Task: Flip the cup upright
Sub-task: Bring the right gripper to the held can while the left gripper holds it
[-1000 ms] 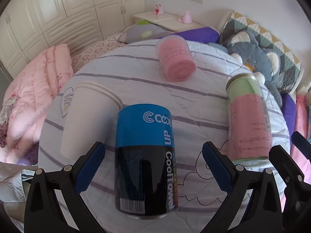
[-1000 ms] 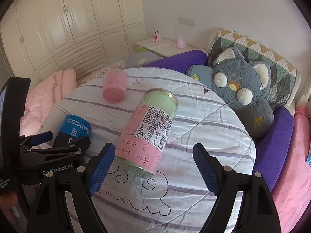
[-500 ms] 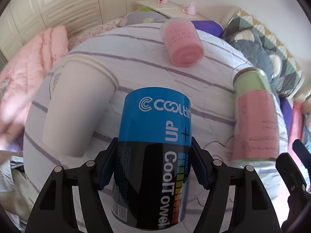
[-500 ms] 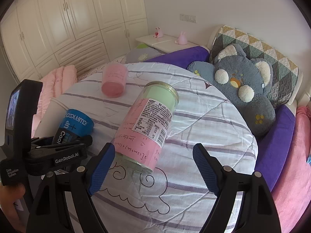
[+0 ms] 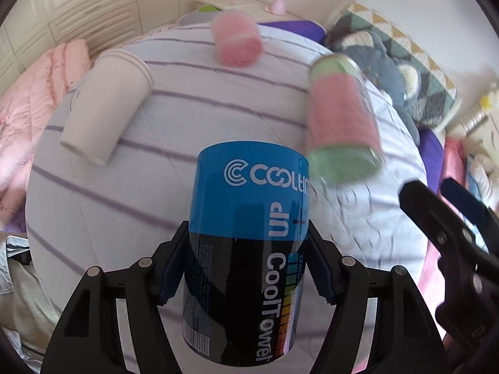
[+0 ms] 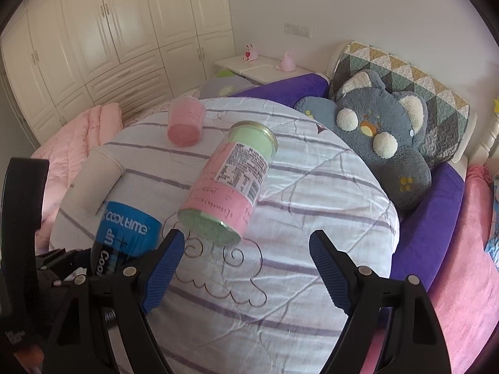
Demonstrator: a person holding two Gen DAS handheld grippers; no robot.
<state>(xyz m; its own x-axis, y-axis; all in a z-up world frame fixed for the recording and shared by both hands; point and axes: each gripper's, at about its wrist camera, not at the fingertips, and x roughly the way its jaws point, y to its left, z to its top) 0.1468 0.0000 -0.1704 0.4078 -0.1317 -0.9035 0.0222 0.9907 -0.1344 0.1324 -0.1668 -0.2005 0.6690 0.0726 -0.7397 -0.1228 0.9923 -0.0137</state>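
My left gripper (image 5: 248, 265) is shut on a blue and black CoolTowel canister (image 5: 249, 243), held by its black lower half above the bed; it shows tilted in the right wrist view (image 6: 124, 237). A white cup (image 5: 106, 106) lies on its side on the striped quilt, left of the canister; it also shows in the right wrist view (image 6: 95, 184). My right gripper (image 6: 246, 258) is open and empty, just in front of a pink and green jar (image 6: 230, 184) lying on its side.
A pink cup (image 6: 185, 121) lies on its side farther back on the quilt (image 6: 312, 218). A grey plush toy (image 6: 380, 137) and patterned pillow sit at the right. A pink blanket (image 6: 81, 137) lies left, wardrobes behind.
My left gripper closed on the canister and lifted it off the quilt, tilting it. The right gripper stayed open and drew slightly back.
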